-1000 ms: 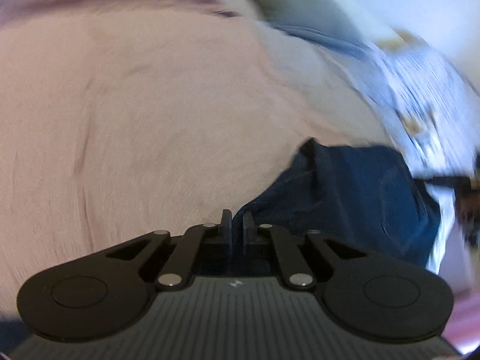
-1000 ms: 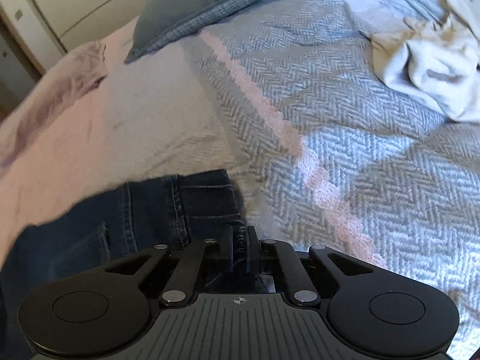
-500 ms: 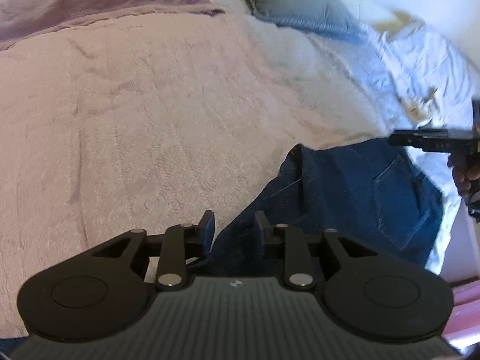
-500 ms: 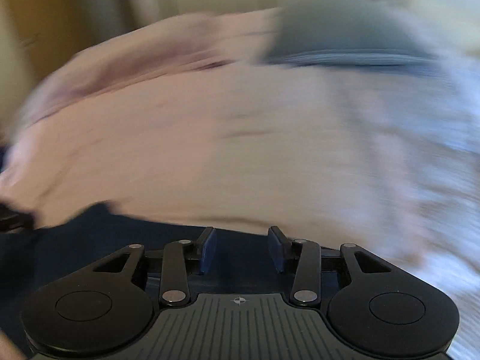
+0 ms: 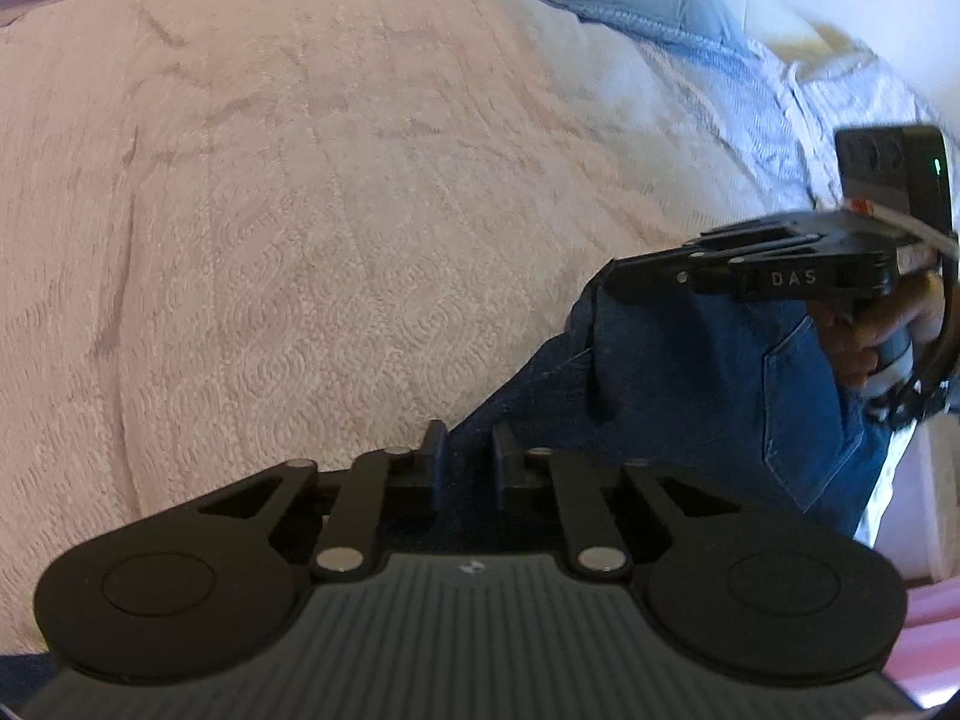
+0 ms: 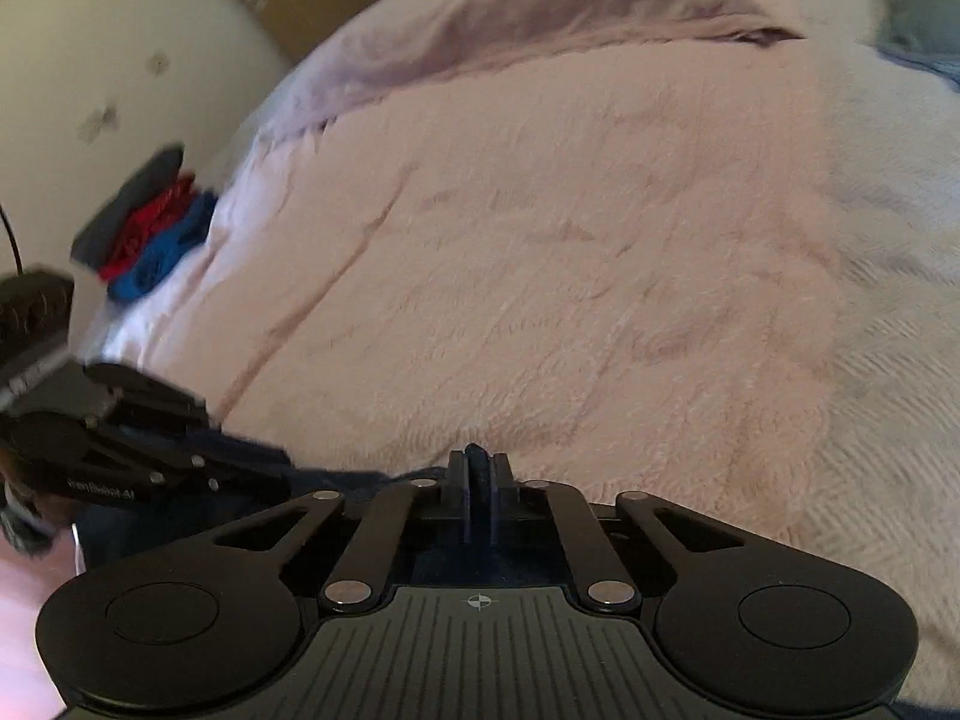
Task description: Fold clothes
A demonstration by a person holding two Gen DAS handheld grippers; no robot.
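— Where are the jeans [image 5: 708, 396] lying?
— On the pink bedspread [image 5: 312, 228]. The right gripper [image 6: 478, 480] is pinching one denim edge; the left gripper [image 5: 467, 456] is standing spread over another.
— Handling?
— Heavy, floppy, probably grippy; thick seams are looking like the best hold.

Bare pink bedspread [image 5: 312, 228] ahead of both claws; folded stack [image 6: 150, 228] at edge.

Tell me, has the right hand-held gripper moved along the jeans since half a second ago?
Yes. In the left wrist view, the right hand-held gripper has come leftward over the jeans, away from the back pocket, to their upper-left corner.
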